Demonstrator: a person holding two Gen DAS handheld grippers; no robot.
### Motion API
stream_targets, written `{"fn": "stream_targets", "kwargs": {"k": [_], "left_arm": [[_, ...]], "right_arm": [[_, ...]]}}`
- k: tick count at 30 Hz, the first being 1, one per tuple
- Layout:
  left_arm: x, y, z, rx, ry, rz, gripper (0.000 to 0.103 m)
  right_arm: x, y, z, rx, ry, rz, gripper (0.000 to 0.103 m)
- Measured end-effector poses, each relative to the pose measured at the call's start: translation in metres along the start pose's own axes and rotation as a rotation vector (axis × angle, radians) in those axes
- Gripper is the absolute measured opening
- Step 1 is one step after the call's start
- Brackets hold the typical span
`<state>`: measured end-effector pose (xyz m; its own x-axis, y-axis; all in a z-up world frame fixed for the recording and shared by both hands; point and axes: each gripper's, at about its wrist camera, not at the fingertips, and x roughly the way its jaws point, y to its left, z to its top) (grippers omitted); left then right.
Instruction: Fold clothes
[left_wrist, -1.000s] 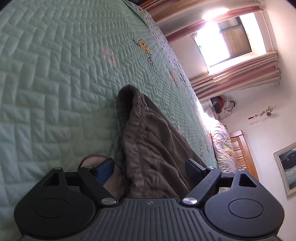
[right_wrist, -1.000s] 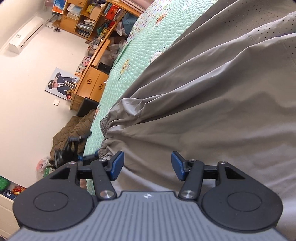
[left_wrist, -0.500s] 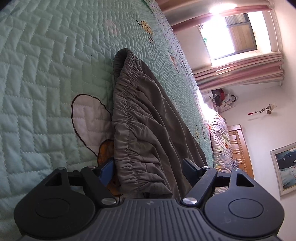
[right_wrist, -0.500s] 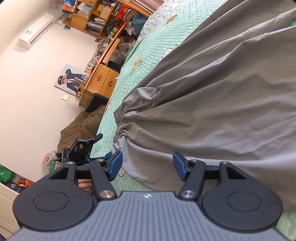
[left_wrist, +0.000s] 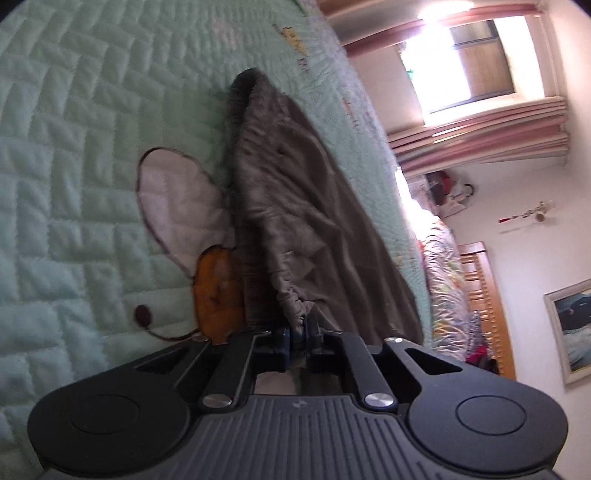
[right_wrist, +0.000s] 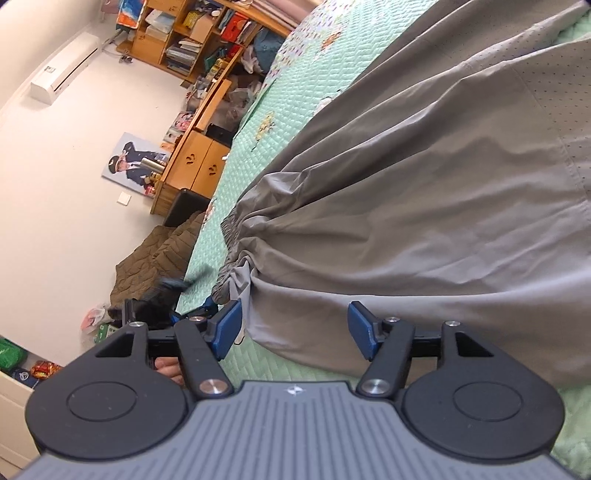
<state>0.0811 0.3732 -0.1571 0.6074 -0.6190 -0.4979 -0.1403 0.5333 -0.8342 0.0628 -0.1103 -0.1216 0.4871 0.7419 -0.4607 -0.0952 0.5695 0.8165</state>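
Between the left pads: the left gripper (left_wrist: 298, 334) is pinched tight on the gathered elastic waistband (left_wrist: 291, 301) of the grey, thin woven trousers (left_wrist: 295, 206); a bunched nub of hem sticks out just beyond the blue pads.
Why so: a corner grip on the waistband seems meant to give a firm handle for lifting or dragging that end over in a fold.
Right gripper (right_wrist: 293, 328): its jaws are opening, blue pads well apart; the near edge of the trousers (right_wrist: 424, 206) lies between them, but the pads do not press on it, so nothing is held.
Why so: it looks posed to bite the near edge level with the left grip, so both hands can carry one straight edge.
Garment: spread long over the mint-green quilted bedspread (left_wrist: 74, 155), waistband at the near left in the right wrist view, legs running far and right in soft ridges.
Under the waistband: an appliqué animal figure (left_wrist: 177, 206), white and orange, stitched into the bedspread, partly covered by cloth.
Other hand seen: in the right wrist view the left gripper (right_wrist: 192, 291) shows blurred at the left edge of the waistband.
Room, far left: wooden bookshelves (right_wrist: 192, 33) and a wooden cabinet (right_wrist: 192, 170) against the wall.
Room, far right of left view: bright window (left_wrist: 461, 62) with pink curtains (left_wrist: 480, 133).
Stage, as I judge: early; trousers are flat, no fold made.
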Motion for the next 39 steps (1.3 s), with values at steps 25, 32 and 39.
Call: {"fn": "stream_targets", "kwargs": {"k": [25, 32, 39], "left_arm": [[-0.080, 0.025, -0.013, -0.023, -0.105, 0.109, 0.029], [-0.079, 0.012, -0.018, 0.014, -0.115, 0.166, 0.026], [-0.082, 0.018, -0.022, 0.000, -0.124, 0.175, 0.023]], "right_arm": [[-0.120, -0.075, -0.029, 0.208, -0.199, -0.162, 0.066], [-0.081, -0.023, 0.011, -0.093, -0.195, -0.121, 0.066], [0.021, -0.003, 0.068, -0.386, -0.060, -0.346, 0.067]]}}
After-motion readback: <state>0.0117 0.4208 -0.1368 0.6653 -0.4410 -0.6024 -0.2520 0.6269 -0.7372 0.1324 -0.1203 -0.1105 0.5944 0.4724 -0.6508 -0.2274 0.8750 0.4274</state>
